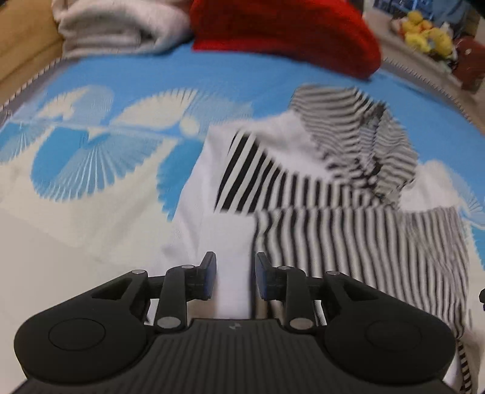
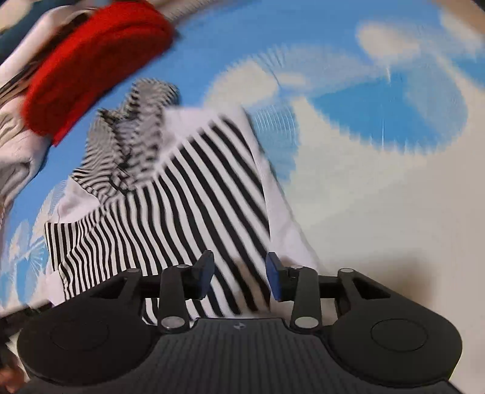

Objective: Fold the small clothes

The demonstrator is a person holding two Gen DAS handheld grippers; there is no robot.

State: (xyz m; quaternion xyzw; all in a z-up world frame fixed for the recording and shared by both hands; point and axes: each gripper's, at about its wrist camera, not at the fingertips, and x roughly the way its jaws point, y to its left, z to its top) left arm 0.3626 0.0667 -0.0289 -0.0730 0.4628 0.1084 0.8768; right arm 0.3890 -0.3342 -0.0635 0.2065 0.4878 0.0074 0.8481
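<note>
A small black-and-white striped garment with white panels [image 1: 303, 194] lies partly folded on a blue and white patterned blanket [image 1: 91, 157]. Its striped hood is bunched at the far end. My left gripper [image 1: 235, 274] is open, and its fingers hang over the garment's near white edge. In the right wrist view the same garment [image 2: 188, 188] lies ahead and to the left. My right gripper [image 2: 239, 274] is open above the garment's near striped part, holding nothing. Both views are blurred by motion.
A red folded garment [image 1: 285, 33] and a white folded towel [image 1: 121, 27] lie at the blanket's far edge. Yellow plush toys [image 1: 424, 30] sit at the far right. The red garment [image 2: 91, 66] and other clothes [image 2: 15, 145] show at the left.
</note>
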